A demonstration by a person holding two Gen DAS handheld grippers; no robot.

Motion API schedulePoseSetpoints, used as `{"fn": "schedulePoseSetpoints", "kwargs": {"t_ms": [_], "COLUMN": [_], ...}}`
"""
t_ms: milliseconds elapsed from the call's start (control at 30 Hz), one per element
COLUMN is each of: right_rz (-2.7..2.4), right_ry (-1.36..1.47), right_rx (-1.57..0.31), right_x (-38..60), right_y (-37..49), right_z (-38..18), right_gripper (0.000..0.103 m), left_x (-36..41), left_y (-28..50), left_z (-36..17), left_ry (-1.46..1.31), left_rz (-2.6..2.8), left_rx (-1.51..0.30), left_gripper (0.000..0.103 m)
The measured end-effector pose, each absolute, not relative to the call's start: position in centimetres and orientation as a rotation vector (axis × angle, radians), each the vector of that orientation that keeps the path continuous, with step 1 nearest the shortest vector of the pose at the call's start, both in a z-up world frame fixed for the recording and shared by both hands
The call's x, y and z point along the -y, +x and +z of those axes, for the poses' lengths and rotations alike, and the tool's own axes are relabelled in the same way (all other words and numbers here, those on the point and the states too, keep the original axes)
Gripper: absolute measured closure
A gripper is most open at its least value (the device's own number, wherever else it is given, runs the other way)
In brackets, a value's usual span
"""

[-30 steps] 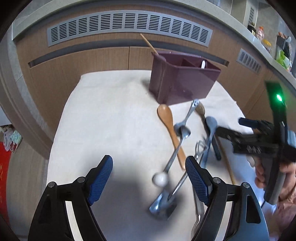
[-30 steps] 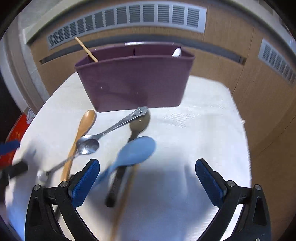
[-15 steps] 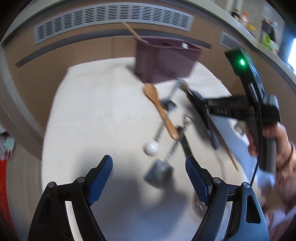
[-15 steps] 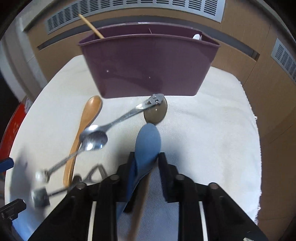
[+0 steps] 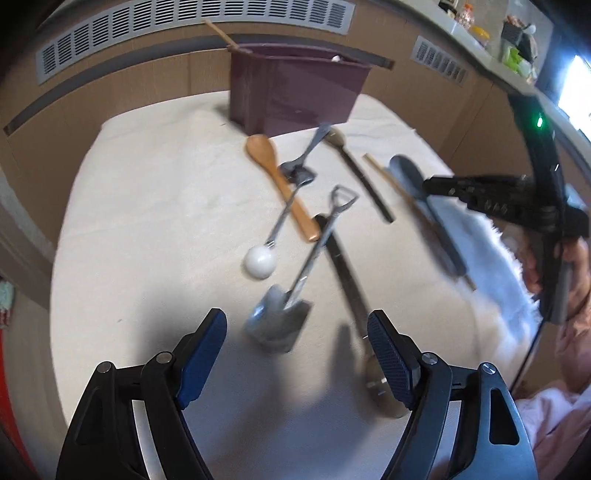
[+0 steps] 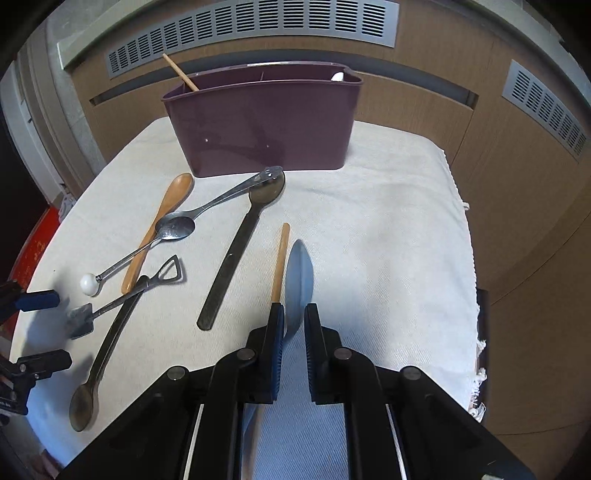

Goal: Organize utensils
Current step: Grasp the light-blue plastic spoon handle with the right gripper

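A maroon utensil holder stands at the back of the cloth-covered table, also in the left wrist view. My right gripper is shut on a blue-grey spoon, held edge-up just above the cloth beside a wooden stick. My left gripper is open and empty, low over a small shovel-shaped spoon. A wooden spoon, a white-knobbed metal spoon and dark-handled spoons lie between the grippers and the holder.
The holder has a wooden stick and a white-tipped utensil in it. The white cloth ends at the right with a fringed edge. Wooden cabinet fronts with vent grilles stand behind the table.
My right gripper closed on the blue-grey spoon and turned it edge-up, pulling it back. My left gripper moved in lower over the shovel spoon, still open.
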State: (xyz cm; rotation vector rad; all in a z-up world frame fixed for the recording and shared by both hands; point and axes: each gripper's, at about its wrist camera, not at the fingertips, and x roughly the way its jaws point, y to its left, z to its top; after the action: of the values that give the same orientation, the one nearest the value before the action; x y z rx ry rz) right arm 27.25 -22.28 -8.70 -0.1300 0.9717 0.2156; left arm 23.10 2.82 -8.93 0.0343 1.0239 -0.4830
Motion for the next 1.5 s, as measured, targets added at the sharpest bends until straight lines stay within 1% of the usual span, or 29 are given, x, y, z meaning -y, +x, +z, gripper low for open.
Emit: {"fn": "schedulePoseSetpoints", "kwargs": {"t_ms": [267, 367, 400, 433, 667, 700, 733, 767, 833, 1100, 1167, 1200, 1233, 1300, 1367, 1500], "right_rz": [0.219, 0.162, 0.155, 0.144, 0.103, 0.103, 0.111, 0.13, 0.136, 0.196, 0.188, 0.182, 0.18, 0.157, 0.128, 0.083], "right_ry": [-0.038, -0.005, 0.011, 0.023, 0.032, 0.031, 0.029, 0.02, -0.008, 0.032, 0.037, 0.04, 0.056, 0.119, 0.18, 0.192], "right_rx": [-1.012, -1.019, -1.02, -1.017, -1.035, -1.043, -1.045, -1.039, -1.024, -0.972, -0.971, -0.977, -0.981, -0.963, -0.959, -1.007], "right_x": [24.0, 24.5, 24.6, 24.5, 22.4, 22.3, 22.3, 22.2, 22.5, 25.2, 25.5, 25.5, 25.5, 25.5, 25.2, 23.7], "right_y": [28.0, 28.6, 28.8, 29.1, 30.9, 31.0, 31.0, 30.9, 30.5, 28.4, 28.2, 28.2, 28.2, 28.2, 28.5, 30.0], "right_z": [-9.6, -9.7, -9.7, -9.8, -10.8, -10.8, -10.8, -10.6, -10.2, -9.2, -9.1, -9.2, -9.2, -9.2, -9.3, -10.6], "right_gripper": [0.093, 0.082, 0.076, 0.072, 0.065, 0.065, 0.074, 0.076, 0.097, 0.097, 0.091, 0.077, 0.057, 0.045, 0.045, 0.045], "left_x": [0.1, 0.6, 0.6, 0.7, 0.3, 0.3, 0.3, 0.4, 0.7, 3.7, 4.5, 4.7, 4.9, 5.1, 4.7, 3.2], "left_y": [23.7, 24.1, 24.1, 24.2, 25.8, 25.9, 26.0, 26.1, 26.3, 27.7, 27.7, 27.7, 27.6, 27.4, 27.3, 27.1], "left_z": [-7.5, -7.9, -8.0, -8.1, -7.9, -7.8, -7.6, -7.5, -7.4, -7.6, -7.8, -7.8, -7.9, -8.0, -7.9, -7.5], "left_ry": [0.1, 0.119, 0.118, 0.114, 0.043, 0.037, 0.04, 0.05, 0.07, 0.092, 0.097, 0.103, 0.113, 0.127, 0.13, 0.095], "left_rz": [-0.515, -0.477, -0.47, -0.458, -0.378, -0.384, -0.39, -0.396, -0.4, -0.448, -0.448, -0.441, -0.425, -0.393, -0.361, -0.317], "left_rx": [-0.982, -0.986, -0.985, -0.985, -0.967, -0.961, -0.956, -0.953, -0.952, -0.984, -0.981, -0.979, -0.972, -0.958, -0.939, -0.916], "left_gripper": [0.024, 0.024, 0.024, 0.024, 0.024, 0.024, 0.024, 0.024, 0.024, 0.024, 0.024, 0.024, 0.024, 0.024, 0.024, 0.021]}}
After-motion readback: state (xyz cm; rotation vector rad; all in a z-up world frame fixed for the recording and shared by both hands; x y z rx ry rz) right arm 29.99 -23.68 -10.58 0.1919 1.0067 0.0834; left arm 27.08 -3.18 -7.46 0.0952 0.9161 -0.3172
